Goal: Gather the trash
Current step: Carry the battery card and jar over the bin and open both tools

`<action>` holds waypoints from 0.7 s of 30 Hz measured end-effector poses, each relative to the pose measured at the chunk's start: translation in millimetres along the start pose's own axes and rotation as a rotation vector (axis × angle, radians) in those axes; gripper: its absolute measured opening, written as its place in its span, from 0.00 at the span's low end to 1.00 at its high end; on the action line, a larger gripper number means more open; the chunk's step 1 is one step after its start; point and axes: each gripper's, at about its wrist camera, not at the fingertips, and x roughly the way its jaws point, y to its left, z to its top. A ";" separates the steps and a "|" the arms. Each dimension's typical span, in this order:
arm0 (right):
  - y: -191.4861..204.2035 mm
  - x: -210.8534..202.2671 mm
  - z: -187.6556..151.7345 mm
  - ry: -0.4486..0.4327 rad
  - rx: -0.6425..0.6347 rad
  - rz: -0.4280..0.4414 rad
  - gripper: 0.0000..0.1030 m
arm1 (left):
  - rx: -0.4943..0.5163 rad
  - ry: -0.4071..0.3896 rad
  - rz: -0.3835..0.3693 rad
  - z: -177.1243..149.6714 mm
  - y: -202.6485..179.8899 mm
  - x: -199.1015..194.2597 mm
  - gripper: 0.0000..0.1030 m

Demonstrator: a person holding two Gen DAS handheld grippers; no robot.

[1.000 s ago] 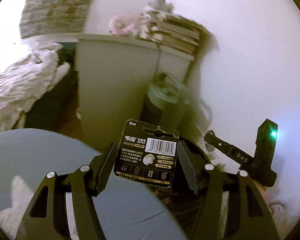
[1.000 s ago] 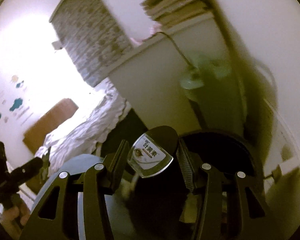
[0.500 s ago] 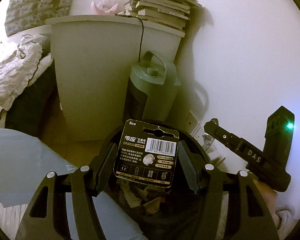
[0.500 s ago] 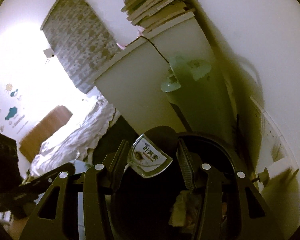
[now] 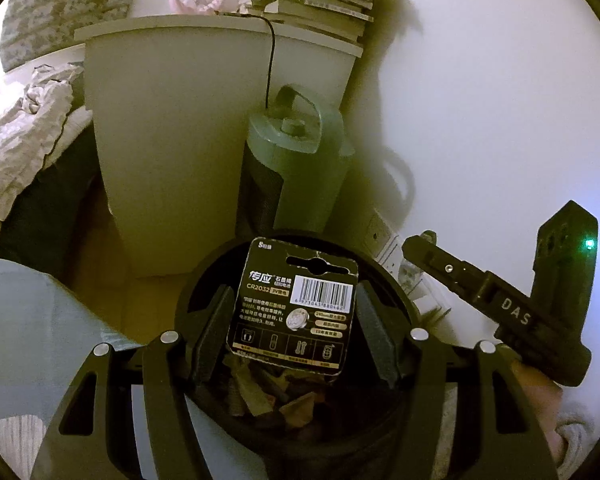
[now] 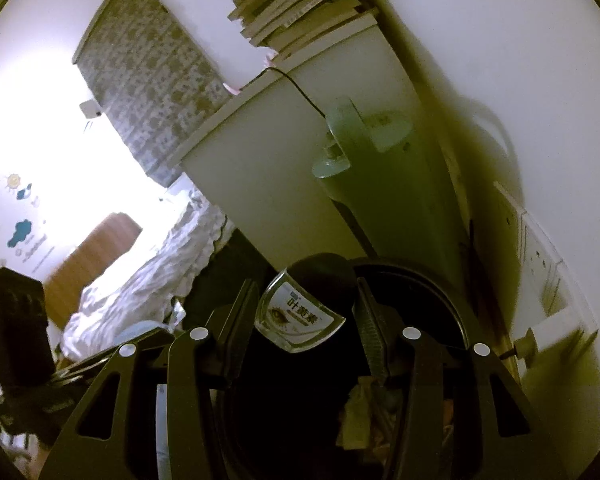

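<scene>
Our left gripper [image 5: 294, 330] has just been opening, with the flat black battery card [image 5: 293, 306] between its jaws: a barcode, "CR2032" lettering and one coin cell in its blister. We cannot tell whether the pads [image 5: 216, 330] touch it. It hangs over the round black trash bin [image 5: 392, 280], above brown scraps. Our right gripper [image 6: 306, 314] pinches a small clear bottle [image 6: 300, 320] with a black cap over that bin.

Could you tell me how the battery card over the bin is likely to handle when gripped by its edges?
The battery card looks like thin flat cardboard, so it is probably light and may bow if squeezed edgewise. Its glossy face could slip. Only one coin cell shows, so likely little weight.
</scene>
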 end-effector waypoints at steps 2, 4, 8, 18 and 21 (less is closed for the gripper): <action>-1.0 -0.3 -0.1 -0.002 0.005 -0.001 0.47 | 0.002 0.003 0.004 1.1 -1.6 1.9 0.62; -3.2 -0.1 -0.1 -0.002 0.020 0.006 0.47 | 0.007 0.004 0.014 2.1 -2.7 2.3 0.71; -5.9 -2.1 -0.7 -0.016 0.046 0.003 0.59 | 0.011 -0.030 0.027 1.9 -3.8 -6.3 0.86; -2.6 2.7 -6.0 0.001 0.039 -0.008 0.61 | -0.050 -0.053 0.006 -0.2 7.5 -28.7 0.95; 1.7 7.4 -9.1 0.011 0.031 -0.016 0.68 | -0.080 -0.023 0.004 -3.6 15.4 -39.9 0.95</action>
